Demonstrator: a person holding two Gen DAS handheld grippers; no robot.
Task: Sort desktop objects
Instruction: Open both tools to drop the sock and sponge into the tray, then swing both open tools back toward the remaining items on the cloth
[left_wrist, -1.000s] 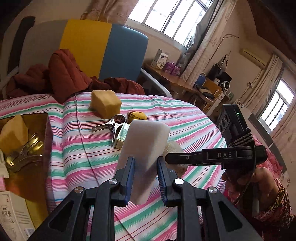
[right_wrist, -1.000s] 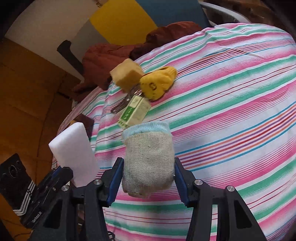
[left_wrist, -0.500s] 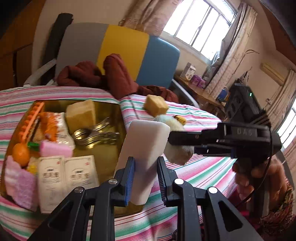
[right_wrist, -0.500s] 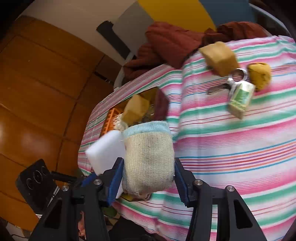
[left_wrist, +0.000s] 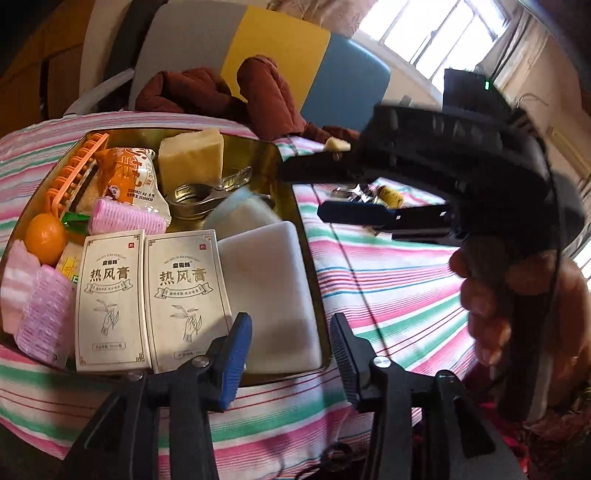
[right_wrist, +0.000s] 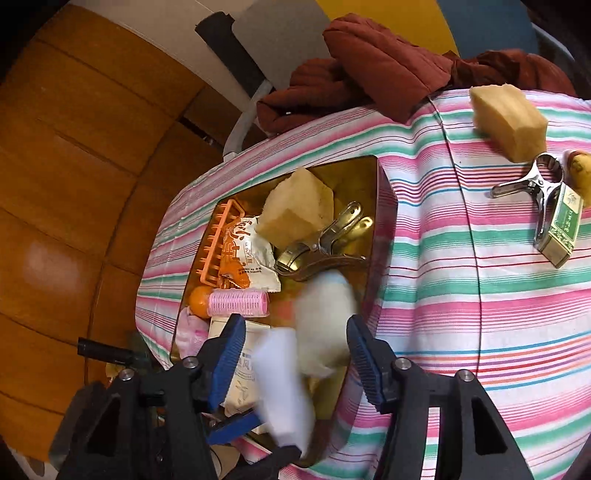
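Both my tongs, left gripper (left_wrist: 290, 354) and right gripper (right_wrist: 295, 358), are opening empty, white foam block (left_wrist: 269, 295) and grey knitted sock (right_wrist: 325, 325) just dropped into the gold metal tray (left_wrist: 295, 206), two fewer to sort.

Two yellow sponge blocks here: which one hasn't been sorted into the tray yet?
The yellow sponge block on the striped tablecloth, beside the loose metal clip. The other sponge block already sits inside the gold tray.

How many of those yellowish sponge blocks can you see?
2: one sponge block lies in the gold tray; the other sponge block sits on the striped cloth. More might be hidden.
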